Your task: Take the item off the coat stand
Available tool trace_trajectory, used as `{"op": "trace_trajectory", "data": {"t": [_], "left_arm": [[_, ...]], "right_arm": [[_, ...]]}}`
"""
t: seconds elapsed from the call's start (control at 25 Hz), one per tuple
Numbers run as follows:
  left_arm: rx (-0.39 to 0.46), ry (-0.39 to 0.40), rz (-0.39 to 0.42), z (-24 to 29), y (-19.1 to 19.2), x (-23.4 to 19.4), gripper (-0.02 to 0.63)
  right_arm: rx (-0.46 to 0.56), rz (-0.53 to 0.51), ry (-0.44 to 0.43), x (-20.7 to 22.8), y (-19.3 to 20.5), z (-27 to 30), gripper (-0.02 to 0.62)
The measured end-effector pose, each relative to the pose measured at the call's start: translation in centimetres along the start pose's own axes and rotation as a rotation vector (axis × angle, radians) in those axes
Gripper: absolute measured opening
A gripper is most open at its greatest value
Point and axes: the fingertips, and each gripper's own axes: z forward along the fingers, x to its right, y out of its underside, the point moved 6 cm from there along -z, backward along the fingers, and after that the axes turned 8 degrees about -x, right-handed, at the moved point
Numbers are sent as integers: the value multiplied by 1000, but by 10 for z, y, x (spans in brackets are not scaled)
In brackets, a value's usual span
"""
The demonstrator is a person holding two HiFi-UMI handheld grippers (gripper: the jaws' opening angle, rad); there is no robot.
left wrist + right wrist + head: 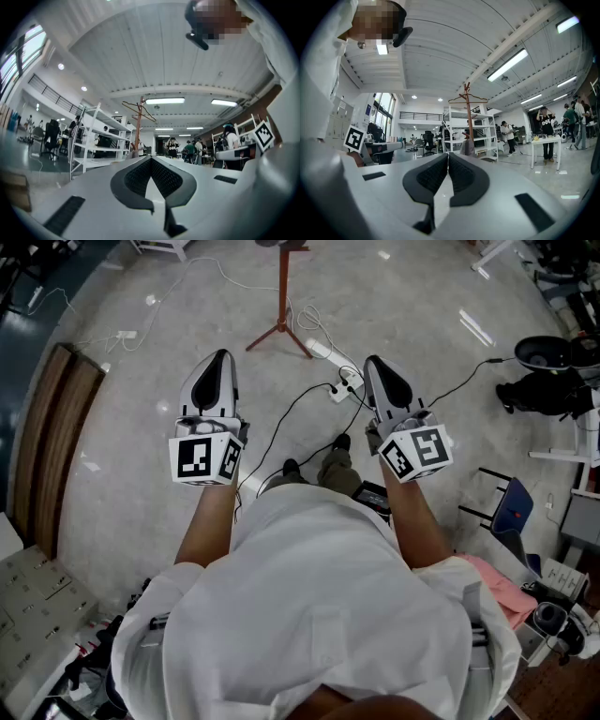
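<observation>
Wide open floor (169, 427) in front of you, and the coat stand (282, 296) is straight ahead, well apart from both tools. Its pole is upright on splayed feet. It sits roughly between your two arms, a touch nearer the left one, so either could lead.

Left gripper (221, 354) and right gripper (373, 362) are both held out level with their jaws pressed together and nothing between them. You'll need to spread one before you reach.

Up top a hanger (467, 99) lies crosswise on the pole, and lower down a grey bundle (467, 148) hangs against it. It's too small from here to say what it is, or which of the two is your item. Either way the target lies forward and above jaw line, so the approach is a walk-in and then a lift.

There's plenty of room on both sides, and the white shelving (480, 126) stands behind the stand, not beside it. Watch your feet, though: cables (300, 409) and a power strip (345, 385) trail across the floor right on your line to the base.
</observation>
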Motion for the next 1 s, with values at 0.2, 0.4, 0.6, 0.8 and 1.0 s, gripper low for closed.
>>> {"op": "trace_trajectory", "data": {"t": [0.2, 0.4, 0.6, 0.8, 1.0], "left_arm": [[8, 44, 107, 12, -5, 14, 12], [-80, 90, 287, 8, -5, 12, 12], [-33, 77, 149, 21, -7, -2, 12], [-91, 101, 149, 47, 12, 1, 12], [-117, 130, 188, 88, 23, -15, 12]], "right_arm": [[-4, 6, -12, 11, 5, 12, 25], [14, 12, -50, 10, 5, 21, 25], [49, -1, -57, 10, -7, 32, 26], [28, 29, -60, 35, 2, 38, 25], [27, 58, -69, 60, 13, 78, 25]]}}
